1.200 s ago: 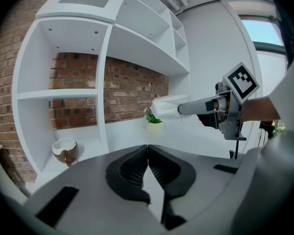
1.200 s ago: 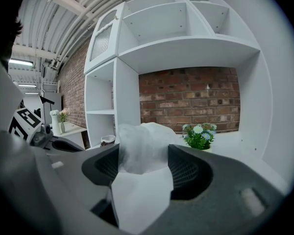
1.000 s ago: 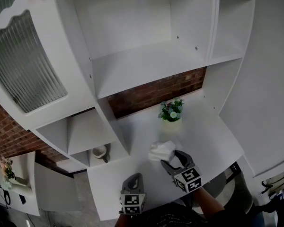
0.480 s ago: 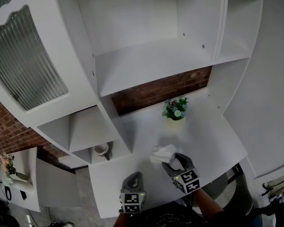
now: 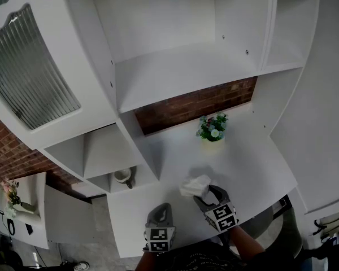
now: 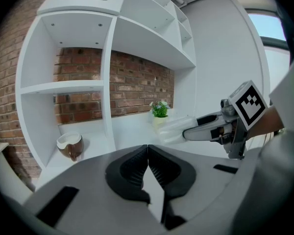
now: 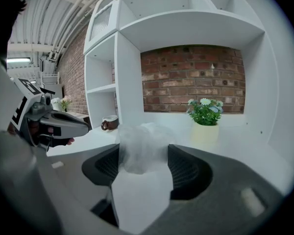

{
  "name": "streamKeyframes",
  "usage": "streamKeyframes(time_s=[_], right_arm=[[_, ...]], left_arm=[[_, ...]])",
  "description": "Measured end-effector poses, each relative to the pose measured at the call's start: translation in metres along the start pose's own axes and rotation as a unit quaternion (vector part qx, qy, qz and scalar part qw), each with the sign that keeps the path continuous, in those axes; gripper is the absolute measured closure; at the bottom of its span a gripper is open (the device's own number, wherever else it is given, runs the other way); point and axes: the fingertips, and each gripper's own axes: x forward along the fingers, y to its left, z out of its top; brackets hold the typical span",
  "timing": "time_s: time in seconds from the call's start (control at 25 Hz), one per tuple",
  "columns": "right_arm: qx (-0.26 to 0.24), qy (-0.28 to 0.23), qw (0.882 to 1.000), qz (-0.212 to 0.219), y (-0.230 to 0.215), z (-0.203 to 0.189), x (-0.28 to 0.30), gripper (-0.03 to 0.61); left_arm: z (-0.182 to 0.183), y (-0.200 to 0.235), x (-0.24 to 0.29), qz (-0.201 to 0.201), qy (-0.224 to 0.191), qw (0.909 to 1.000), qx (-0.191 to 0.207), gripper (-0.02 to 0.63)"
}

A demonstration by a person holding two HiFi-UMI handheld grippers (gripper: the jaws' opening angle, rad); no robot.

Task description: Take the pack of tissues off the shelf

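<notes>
From the head view, the pack of tissues is a small pale, crumpled bundle over the white desk top, near its front edge and well off the shelves. Whether it rests on the desk cannot be told. Its near end sits in the right gripper. The left gripper is just beside it, to the left. A potted plant stands near the brick wall, and a cup sits in a low cubby.

In the left gripper view, the dark ribbed pads meet with nothing between them. Beyond them, the pack juts from the other gripper's tips towards the plant.

In the right gripper view, the pack is a soft, glossy, translucent plastic wrap over white tissue. It fills the gap between the curved, ridged black pads, which stand about half apart and press on both its sides. Its crinkled far end sticks out past them.
</notes>
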Motion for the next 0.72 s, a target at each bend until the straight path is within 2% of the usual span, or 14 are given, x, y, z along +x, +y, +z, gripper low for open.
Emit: streamKeyframes(time_s=[0.72], right_arm=[[0.006, 0.045, 0.999, 0.004, 0.000, -0.035, 0.019, 0.302]], left_arm=[[-0.006, 0.007, -0.001, 0.015, 0.011, 0.9998, -0.002, 0.604]])
